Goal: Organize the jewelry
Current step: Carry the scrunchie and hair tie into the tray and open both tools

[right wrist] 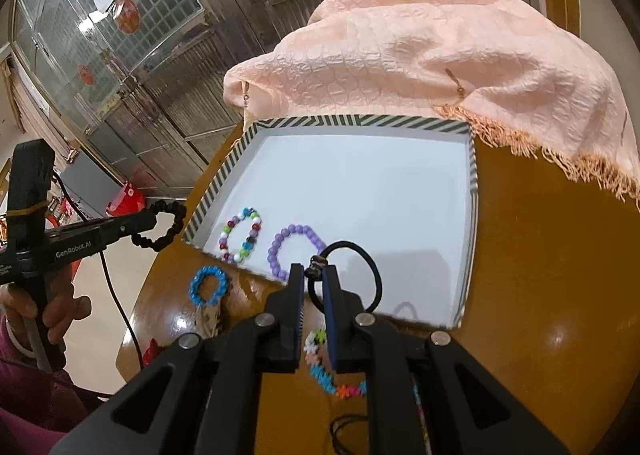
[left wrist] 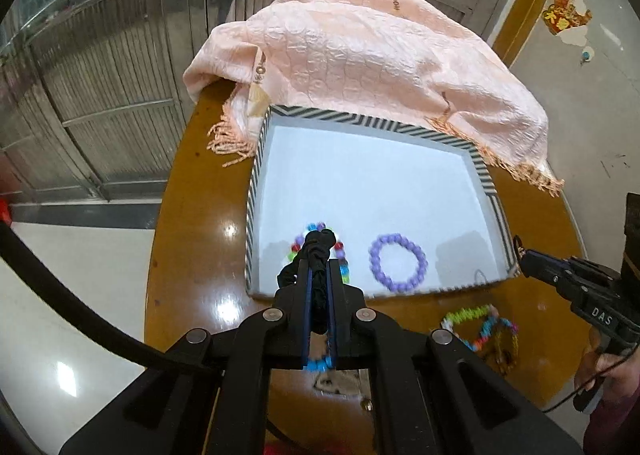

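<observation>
Glossy brown table (left wrist: pixel 192 255), metal-and-glass doors behind, pink fringed scarf (left wrist: pixel 360 67) heaped at the far edge and spilling onto the far rim of a striped tray (left wrist: pixel 256 191).

Held a black scrunchie (left wrist: pixel 318 243) in the left gripper (left wrist: pixel 319 267), jaws fully closed on the bunched fabric. From the right wrist view, carried it in the air just outside the tray's left rim. Pinched a thin black hair tie (right wrist: pixel 374 267) in the right gripper (right wrist: pixel 313 275), jaws nearly shut on its small joint alone, loop dangling over the tray's near edge.

Judged the risks as follows:
- Could have lost the hair tie through so slight a hold at the very fingertips.
- Could have dropped the scrunchie on the table instead of in the tray by letting go short of the rim.
- Could have landed either piece on the beads in the near corner and tangled them.
- Could have knocked the two grippers together, with both heading for the same near edge.
- Could have snagged the scarf fringe on a reach toward the far side.

Counted:
- two grippers, each loaded;
- one tray and one scarf;
- two bracelets inside the tray, one multicoloured (right wrist: pixel 242 235) and one purple (right wrist: pixel 273 251);
- one blue bracelet (right wrist: pixel 196 287) on the table;
- a heap of bright linked pieces (right wrist: pixel 320 371) beside it, number impossible to tell.
</observation>
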A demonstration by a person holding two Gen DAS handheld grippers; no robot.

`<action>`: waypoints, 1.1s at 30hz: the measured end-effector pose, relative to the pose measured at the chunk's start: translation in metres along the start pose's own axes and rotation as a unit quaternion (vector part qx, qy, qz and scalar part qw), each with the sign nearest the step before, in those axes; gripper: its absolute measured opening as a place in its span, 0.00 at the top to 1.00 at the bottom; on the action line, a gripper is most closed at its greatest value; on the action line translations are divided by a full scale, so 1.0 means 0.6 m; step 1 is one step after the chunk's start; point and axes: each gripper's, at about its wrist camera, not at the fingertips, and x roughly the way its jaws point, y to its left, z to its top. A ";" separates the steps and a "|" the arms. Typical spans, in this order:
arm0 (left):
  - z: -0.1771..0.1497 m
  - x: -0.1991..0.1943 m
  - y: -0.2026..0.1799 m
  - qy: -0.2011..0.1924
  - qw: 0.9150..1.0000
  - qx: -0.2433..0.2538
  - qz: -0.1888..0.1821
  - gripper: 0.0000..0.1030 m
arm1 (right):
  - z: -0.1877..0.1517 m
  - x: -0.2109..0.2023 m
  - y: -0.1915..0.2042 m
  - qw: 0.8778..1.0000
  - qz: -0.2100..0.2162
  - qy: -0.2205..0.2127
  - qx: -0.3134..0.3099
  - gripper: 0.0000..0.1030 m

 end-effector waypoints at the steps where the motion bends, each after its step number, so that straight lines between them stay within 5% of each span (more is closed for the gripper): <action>1: 0.006 0.005 0.000 0.000 1.000 0.001 0.003 1.00 | 0.005 0.004 0.000 1.000 -0.001 0.001 -0.002 0.91; 19: 0.097 0.120 0.010 0.025 0.999 -0.012 0.043 1.00 | 0.106 0.166 0.035 0.997 0.006 0.053 -0.051 0.91; 33: 0.104 0.216 0.033 0.073 0.994 -0.048 0.068 1.00 | 0.128 0.294 0.055 0.993 0.031 0.101 -0.053 0.91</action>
